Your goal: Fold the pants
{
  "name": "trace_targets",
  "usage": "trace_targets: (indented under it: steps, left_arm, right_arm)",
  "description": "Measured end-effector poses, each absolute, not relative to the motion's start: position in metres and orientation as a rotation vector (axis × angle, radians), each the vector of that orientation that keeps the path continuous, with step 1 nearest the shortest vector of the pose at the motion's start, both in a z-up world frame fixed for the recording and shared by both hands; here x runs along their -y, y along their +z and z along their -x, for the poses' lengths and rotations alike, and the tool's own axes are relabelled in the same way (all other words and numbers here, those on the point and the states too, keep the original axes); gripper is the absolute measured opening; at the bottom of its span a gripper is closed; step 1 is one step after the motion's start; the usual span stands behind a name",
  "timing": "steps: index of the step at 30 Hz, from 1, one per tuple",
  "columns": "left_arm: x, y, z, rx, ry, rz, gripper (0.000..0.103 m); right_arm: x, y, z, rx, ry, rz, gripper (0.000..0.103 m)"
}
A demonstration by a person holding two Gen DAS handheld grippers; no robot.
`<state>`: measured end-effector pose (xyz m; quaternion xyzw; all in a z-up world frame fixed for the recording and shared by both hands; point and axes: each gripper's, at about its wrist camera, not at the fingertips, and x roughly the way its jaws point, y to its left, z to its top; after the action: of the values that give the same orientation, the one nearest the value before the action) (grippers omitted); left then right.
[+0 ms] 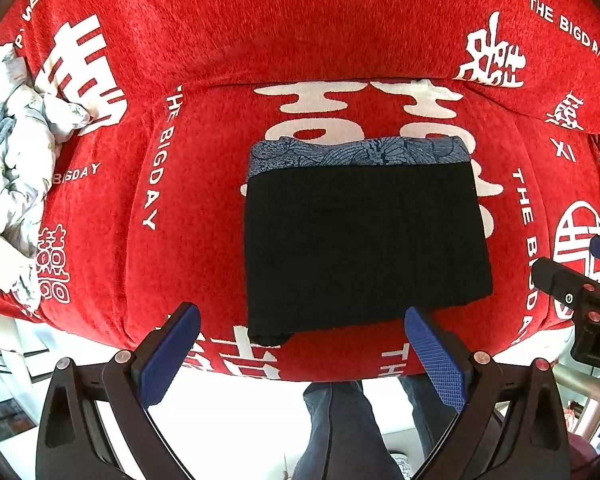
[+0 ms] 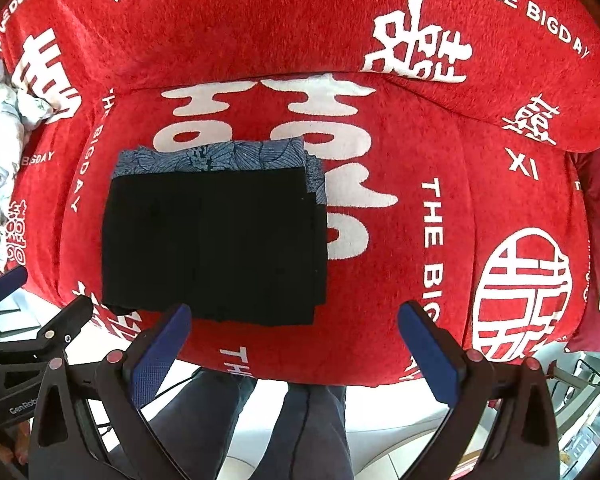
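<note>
**Folded pants lying square, both grippers hanging clear**

The black pants (image 1: 364, 248) are lying as a compact folded rectangle on the red sofa seat (image 1: 204, 208), on top of a blue patterned garment (image 1: 356, 152) whose far edge is showing beyond them. The left gripper (image 1: 300, 344) is hovering at the near edge, its blue fingers (image 1: 172, 356) spread wide and holding nothing; the pants are sitting just ahead of and between them. The right gripper (image 2: 296, 348) is likewise spread and empty, with the pants ahead and toward its left finger (image 2: 160, 352). A crumpled pale cloth (image 1: 16, 168) is lying well off to the left.

Judging by the tidy stack, the folding is looking nearly or wholly finished. One near corner, just ahead of the left gripper's left finger, is bulging out slightly. If tidying is wanted, it is worth pinching only that loose corner, tucking it flush, and avoiding dragging the layers or disturbing the garment underneath. Otherwise, drawing both grippers straight back is keeping the stack square.
</note>
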<state>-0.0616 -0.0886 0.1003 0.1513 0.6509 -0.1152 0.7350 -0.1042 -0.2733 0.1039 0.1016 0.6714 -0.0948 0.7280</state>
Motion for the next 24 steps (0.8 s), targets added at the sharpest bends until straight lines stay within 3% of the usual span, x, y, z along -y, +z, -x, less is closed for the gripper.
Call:
trace_targets:
  steps: [24]
  left_arm:
    - [0.0916, 0.1052, 0.0610, -1.426, -0.261, -0.339, 0.102]
  right_arm:
    - [0.2685, 0.1138, 0.1004, -1.459, -0.216, -0.202, 0.103]
